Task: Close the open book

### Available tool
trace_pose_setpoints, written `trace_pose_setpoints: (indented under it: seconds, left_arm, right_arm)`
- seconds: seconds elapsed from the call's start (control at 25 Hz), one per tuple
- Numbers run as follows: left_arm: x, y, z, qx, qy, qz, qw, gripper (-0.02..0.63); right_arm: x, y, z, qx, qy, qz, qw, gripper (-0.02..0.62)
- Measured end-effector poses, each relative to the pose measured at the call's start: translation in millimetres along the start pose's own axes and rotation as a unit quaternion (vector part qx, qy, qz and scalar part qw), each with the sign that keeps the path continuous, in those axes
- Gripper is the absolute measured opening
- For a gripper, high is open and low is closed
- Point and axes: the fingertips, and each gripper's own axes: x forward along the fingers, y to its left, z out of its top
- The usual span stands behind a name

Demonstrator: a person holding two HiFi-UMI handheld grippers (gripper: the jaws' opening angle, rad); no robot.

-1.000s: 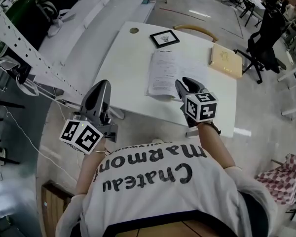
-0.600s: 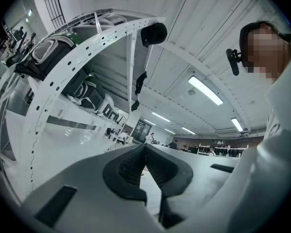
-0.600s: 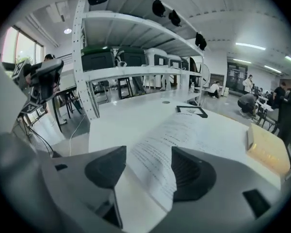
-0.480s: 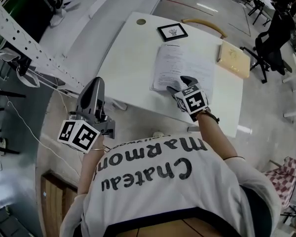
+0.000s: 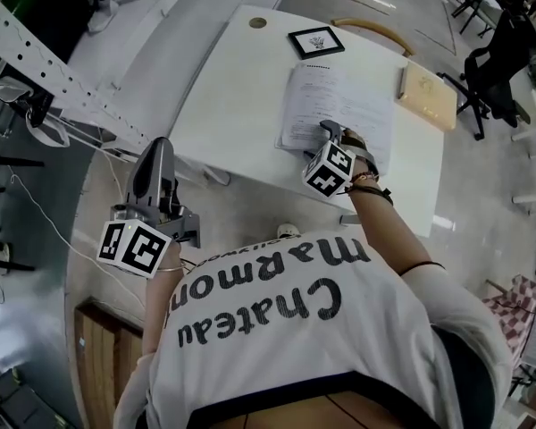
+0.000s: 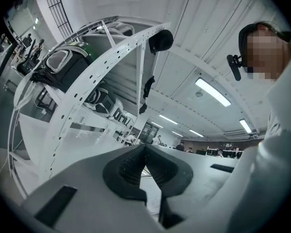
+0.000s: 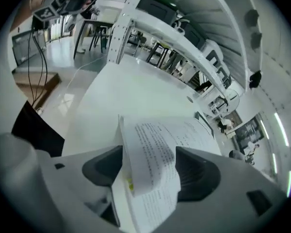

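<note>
The open book (image 5: 339, 105) lies on the white table (image 5: 228, 105), its printed pages up. My right gripper (image 5: 329, 134) points down at the book's near edge. In the right gripper view its jaws are opening around a lifted, curled sheaf of pages (image 7: 153, 154) that stands between the two dark pads (image 7: 103, 168) without being pressed. My left gripper (image 5: 157, 166) hangs off the table's left side, pointing level, away from the book. Its pads (image 6: 131, 166) meet at the tips with nothing between them.
A small framed picture (image 5: 316, 42) lies beyond the book, and a tan notebook (image 5: 426, 95) sits at the table's right. A wooden chair back (image 5: 368, 32) stands behind the table. A perforated metal rack (image 5: 54, 70) runs along the left.
My right gripper has come down onto the book's near edge, rolled over, and its jaws have spread around the pages. My left gripper has drifted slightly left, still shut.
</note>
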Motion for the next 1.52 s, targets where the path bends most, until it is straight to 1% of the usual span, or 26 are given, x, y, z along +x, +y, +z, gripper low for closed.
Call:
trace_pose_setpoints:
  seconds: [0.12,0.36,0.48,0.52,0.6,0.68,0.76,0.84,1.04,1.24,1.4,1.52]
  left_arm:
    - [-6,5,-1,-0.004,0.002,0.006,1.0,0.023]
    - [-16,8,-3,-0.006,0.004,0.012,0.9999,0.023]
    - [-22,11,0,-0.005,0.002,0.016,0.9999,0.023]
    - [-23,11,1,-0.005,0.001,0.016,0.9999,0.023]
    - [-26,9,0,-0.005,0.002,0.016,0.9999,0.023]
    - [-29,7,-1,-0.005,0.004,0.015,0.9999,0.023]
    - [-31,5,-2,-0.005,0.005,0.014,0.9999,0.023]
    - [-33,4,-2,-0.003,0.005,0.013,0.9999,0.023]
    - [-43,5,2,0.0,0.002,0.021,0.9998,0.023]
    - [-49,6,4,0.003,0.002,0.025,0.9997,0.023]
    - [-51,5,6,0.007,0.001,0.022,0.9997,0.023]
    - [-50,2,9,0.008,0.001,0.015,0.9999,0.023]
  right_arm:
    - [9,3,-3,-0.033,0.02,-0.013,0.999,0.328]
    - [14,3,-2,-0.062,0.038,-0.032,0.997,0.327]
    - [9,-6,-3,-0.095,0.057,-0.063,0.992,0.327]
    - [8,-9,-4,-0.096,0.06,-0.069,0.991,0.327]
    - [7,-10,-6,-0.081,0.059,-0.07,0.993,0.321]
    - [7,-8,-5,-0.073,0.054,-0.068,0.994,0.291]
    - [7,-7,-3,-0.071,0.047,-0.077,0.993,0.251]
    - [6,-7,-1,-0.062,0.04,-0.084,0.994,0.228]
    - [3,-8,0,-0.033,0.033,-0.082,0.995,0.202]
    - [-1,-11,-2,0.017,0.022,-0.092,0.995,0.174]
    - [-7,-13,-5,0.042,0.012,-0.103,0.994,0.146]
    - [-12,-16,-8,0.085,0.001,-0.104,0.991,0.137]
